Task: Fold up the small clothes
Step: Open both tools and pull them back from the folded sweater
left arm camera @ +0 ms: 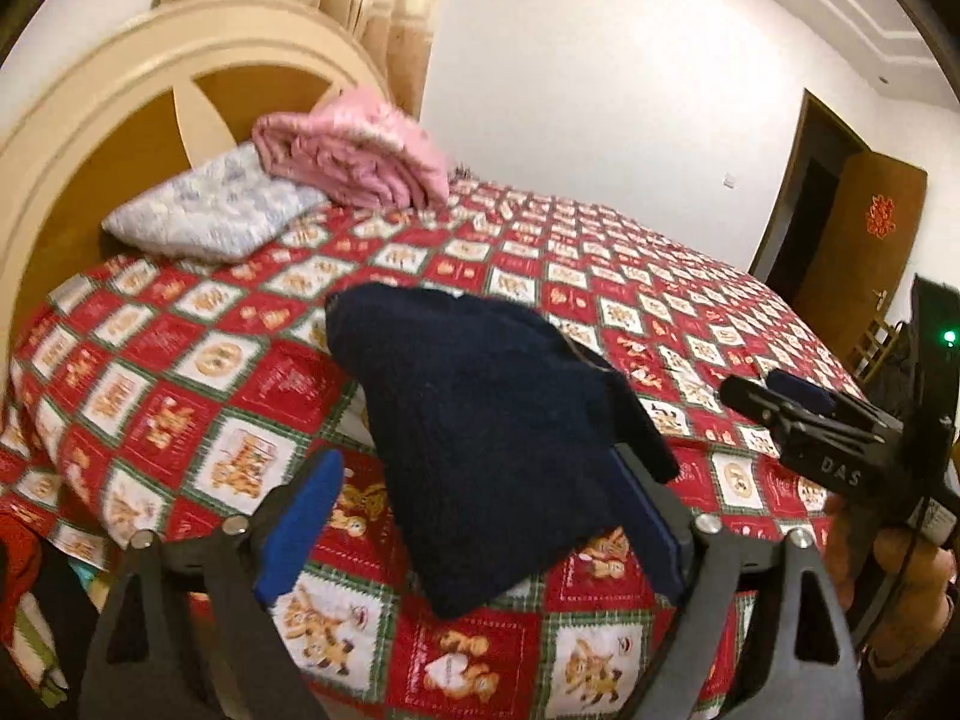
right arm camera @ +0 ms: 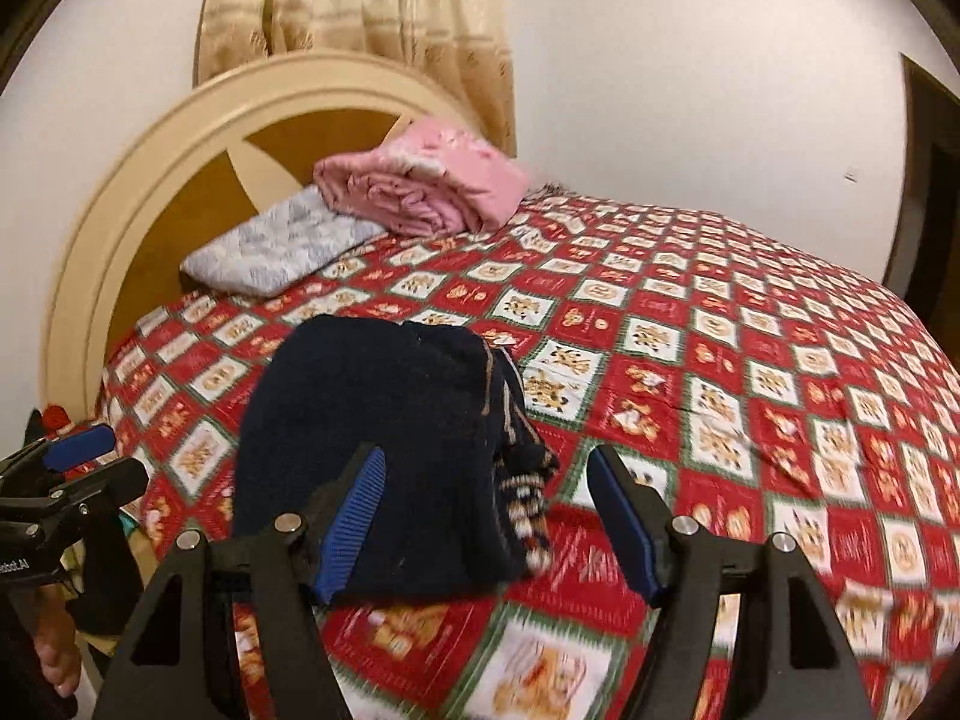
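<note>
With a fold apparently done, both grippers, left gripper (left arm camera: 480,534) and right gripper (right arm camera: 492,516), stand released over the dark garment (left arm camera: 480,450) at the frame's centre on the bed (left arm camera: 690,312), needing a fresh edge next.

Dark garment on the patterned bed, seen from the left gripper

The left gripper (left arm camera: 474,534) stood with jaws apart over a folded navy garment (left arm camera: 480,450) lying on the red checked bedspread (left arm camera: 180,360). The right gripper (left arm camera: 786,402) hovered at right; a pink blanket (left arm camera: 354,156) lay by the headboard (left arm camera: 90,138).
</note>
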`<state>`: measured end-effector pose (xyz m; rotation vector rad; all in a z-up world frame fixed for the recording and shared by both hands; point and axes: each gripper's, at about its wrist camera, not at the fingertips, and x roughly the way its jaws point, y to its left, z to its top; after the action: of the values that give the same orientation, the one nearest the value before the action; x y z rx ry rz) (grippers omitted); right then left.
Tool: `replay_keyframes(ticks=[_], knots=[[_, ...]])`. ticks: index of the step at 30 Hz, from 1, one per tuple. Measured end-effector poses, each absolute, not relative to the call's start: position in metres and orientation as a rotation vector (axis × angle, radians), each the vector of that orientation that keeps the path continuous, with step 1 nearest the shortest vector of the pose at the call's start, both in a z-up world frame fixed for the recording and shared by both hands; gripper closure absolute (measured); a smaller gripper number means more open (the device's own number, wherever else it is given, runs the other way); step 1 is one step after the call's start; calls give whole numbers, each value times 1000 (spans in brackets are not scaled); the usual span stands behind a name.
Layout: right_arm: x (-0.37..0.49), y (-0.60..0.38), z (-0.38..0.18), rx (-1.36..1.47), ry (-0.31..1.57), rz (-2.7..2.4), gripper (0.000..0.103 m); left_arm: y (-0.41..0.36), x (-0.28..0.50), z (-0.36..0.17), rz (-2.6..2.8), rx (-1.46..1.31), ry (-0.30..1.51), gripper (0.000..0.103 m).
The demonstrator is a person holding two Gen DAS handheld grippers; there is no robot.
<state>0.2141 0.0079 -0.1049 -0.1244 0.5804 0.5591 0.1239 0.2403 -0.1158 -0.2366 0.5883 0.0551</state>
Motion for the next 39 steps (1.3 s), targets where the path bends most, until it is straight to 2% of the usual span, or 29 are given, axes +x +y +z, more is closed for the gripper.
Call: replay_keyframes(ticks=[3,7,14,28,39], knots=[[192,-2,-100,-101,565,563,30,237,111,-107,60,-215,552,11],[173,-10,-89,-92,532,565,30,232,99,-95,73,-191,504,5],[155,-19,-69,-67,487,566,29,226,92,-87,59,-181,486,5],[146,-24,-66,-66,472,577,29,223,86,-83,72,-186,472,5],[142,-23,-64,-60,465,583,29,225,85,-80,79,-183,475,0]])
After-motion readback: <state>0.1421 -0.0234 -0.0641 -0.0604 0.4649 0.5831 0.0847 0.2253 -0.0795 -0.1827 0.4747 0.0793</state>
